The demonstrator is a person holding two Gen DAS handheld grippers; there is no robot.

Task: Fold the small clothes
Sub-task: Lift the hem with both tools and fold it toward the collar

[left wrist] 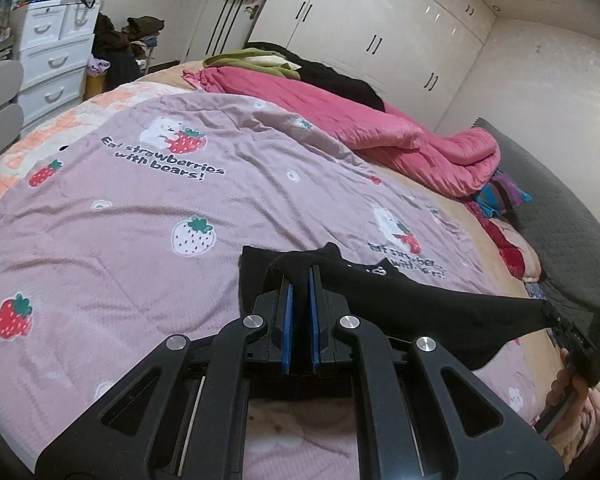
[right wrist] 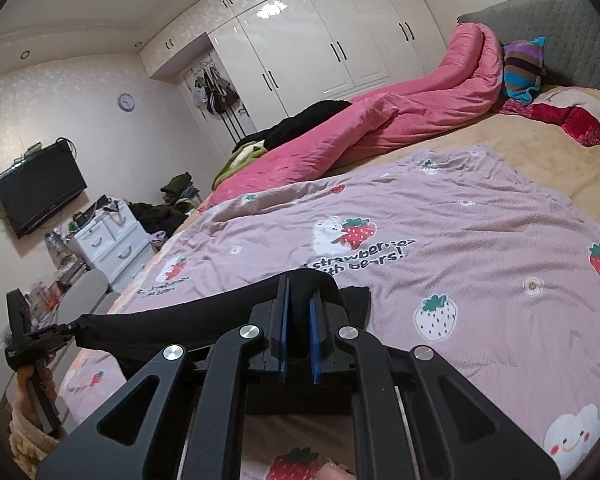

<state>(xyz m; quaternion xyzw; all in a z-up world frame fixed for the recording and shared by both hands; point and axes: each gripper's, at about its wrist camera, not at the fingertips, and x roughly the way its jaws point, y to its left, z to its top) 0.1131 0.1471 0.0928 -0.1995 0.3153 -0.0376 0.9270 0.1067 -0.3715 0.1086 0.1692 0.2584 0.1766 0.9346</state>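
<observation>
Currently stretched sideways between left gripper (left wrist: 300,280) and right gripper (right wrist: 299,292), both pinching black garment (left wrist: 420,300) ends, above bed (left wrist: 120,240).

**Both claws clamped, held apart at a shared height**

The left claw (left wrist: 300,276) points forward and downward, its blue-padded fingers (left wrist: 287,300) pressed close on a fold of black garment (left wrist: 400,300). The right claw (right wrist: 299,292) is tilted less steeply, its pads likewise pinched on the cloth. A hand (left wrist: 568,384) grips the right claw's handle; another hand (right wrist: 28,384) grips the left's.
</observation>
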